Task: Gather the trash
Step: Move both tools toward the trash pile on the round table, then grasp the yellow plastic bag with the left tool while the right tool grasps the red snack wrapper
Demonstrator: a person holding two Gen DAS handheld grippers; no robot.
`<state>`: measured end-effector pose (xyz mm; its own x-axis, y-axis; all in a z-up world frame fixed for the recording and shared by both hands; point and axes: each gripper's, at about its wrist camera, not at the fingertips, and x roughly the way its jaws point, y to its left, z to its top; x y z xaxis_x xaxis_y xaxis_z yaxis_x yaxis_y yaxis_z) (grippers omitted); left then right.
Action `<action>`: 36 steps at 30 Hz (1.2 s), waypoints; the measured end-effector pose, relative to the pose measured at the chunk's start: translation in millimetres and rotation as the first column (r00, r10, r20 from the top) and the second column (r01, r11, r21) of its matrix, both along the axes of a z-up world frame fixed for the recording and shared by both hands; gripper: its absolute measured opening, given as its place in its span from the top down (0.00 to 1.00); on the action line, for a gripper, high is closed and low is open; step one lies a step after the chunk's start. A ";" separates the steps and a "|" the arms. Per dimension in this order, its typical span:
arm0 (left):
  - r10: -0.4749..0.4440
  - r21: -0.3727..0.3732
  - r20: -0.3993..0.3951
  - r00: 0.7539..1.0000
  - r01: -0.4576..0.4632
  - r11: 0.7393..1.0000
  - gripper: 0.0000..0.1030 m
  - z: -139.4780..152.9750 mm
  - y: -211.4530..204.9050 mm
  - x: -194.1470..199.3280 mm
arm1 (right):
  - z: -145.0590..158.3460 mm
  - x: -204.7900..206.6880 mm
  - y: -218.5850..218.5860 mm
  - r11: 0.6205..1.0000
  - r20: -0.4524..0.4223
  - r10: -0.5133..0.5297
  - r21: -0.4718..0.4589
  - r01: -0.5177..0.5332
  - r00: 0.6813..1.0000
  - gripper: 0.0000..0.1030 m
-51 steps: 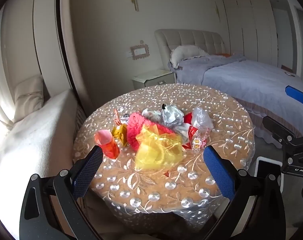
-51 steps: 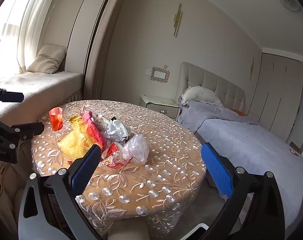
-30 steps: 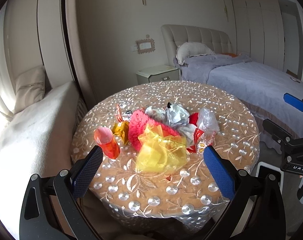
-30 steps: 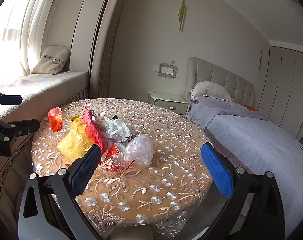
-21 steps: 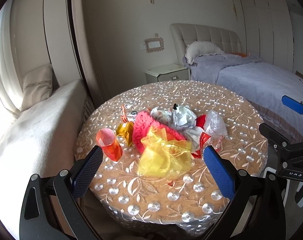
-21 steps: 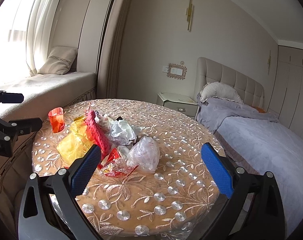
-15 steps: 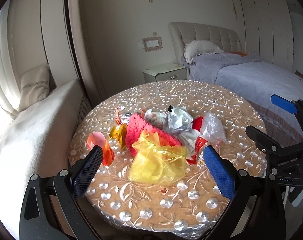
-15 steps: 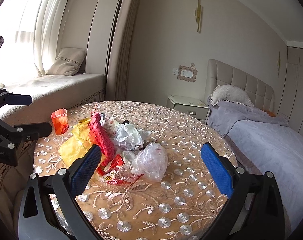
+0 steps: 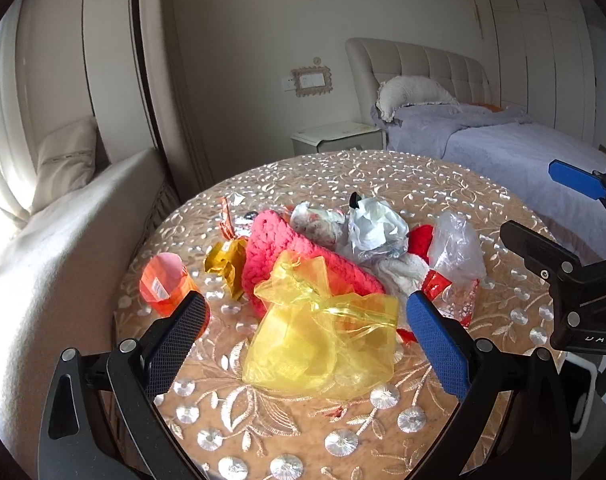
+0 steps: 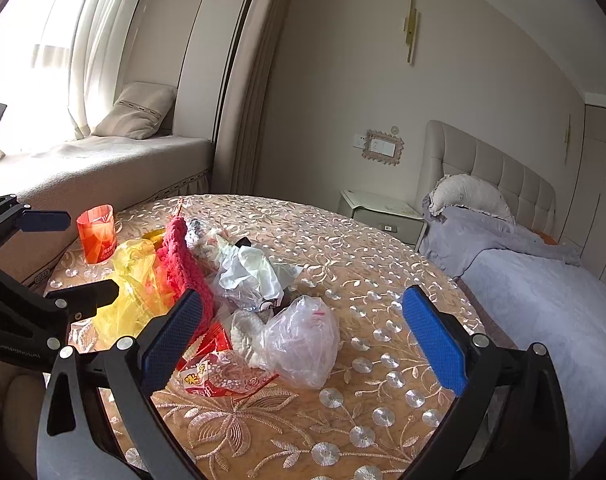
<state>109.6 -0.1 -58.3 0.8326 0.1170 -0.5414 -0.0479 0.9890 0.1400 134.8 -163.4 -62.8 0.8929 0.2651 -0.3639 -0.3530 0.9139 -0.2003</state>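
Observation:
A pile of trash lies on the round embroidered table [image 9: 343,432]: a yellow organza bag [image 9: 319,336], a red knitted piece [image 9: 287,256], crumpled white plastic [image 9: 375,228], a clear plastic bag [image 9: 455,248], a gold wrapper [image 9: 227,260] and an orange cup [image 9: 163,284]. My left gripper [image 9: 303,340] is open, just above the yellow bag. My right gripper [image 10: 299,332] is open over the clear plastic bag [image 10: 303,340] and a red snack wrapper [image 10: 219,372]. The yellow bag [image 10: 135,284] and the cup [image 10: 97,234] sit to its left.
A bed [image 9: 523,152] stands to the right of the table, a nightstand [image 9: 339,140] behind it, and a cushioned window seat [image 9: 43,248] to the left. A white object [image 9: 583,392] sits on the floor at the table's right.
Both grippers have moved closer to the table and lower over the trash pile. Both stay open and empty.

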 end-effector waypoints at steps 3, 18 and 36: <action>-0.011 0.053 -0.029 1.000 0.013 0.998 0.04 -12.9 1.2 15.4 | -6.8 6.2 -0.8 1.000 -0.016 -0.024 -0.005 0.024 1.000 0.04; -0.111 -0.064 -0.141 0.984 0.103 0.993 0.97 -44.6 -0.4 45.5 | -21.1 23.0 -0.4 0.998 -0.083 -0.053 -0.038 0.050 0.995 0.04; -0.044 -0.073 0.008 0.999 0.044 0.996 0.98 16.4 13.3 -12.6 | -52.6 16.9 48.3 0.992 -0.228 0.097 -0.062 -0.114 0.969 0.04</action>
<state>97.0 13.2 -42.0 0.8396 0.0405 -0.5418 -0.0046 0.9977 0.0675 151.6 -115.1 -115.4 0.7546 0.3183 -0.5739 -0.4903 0.8546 -0.1707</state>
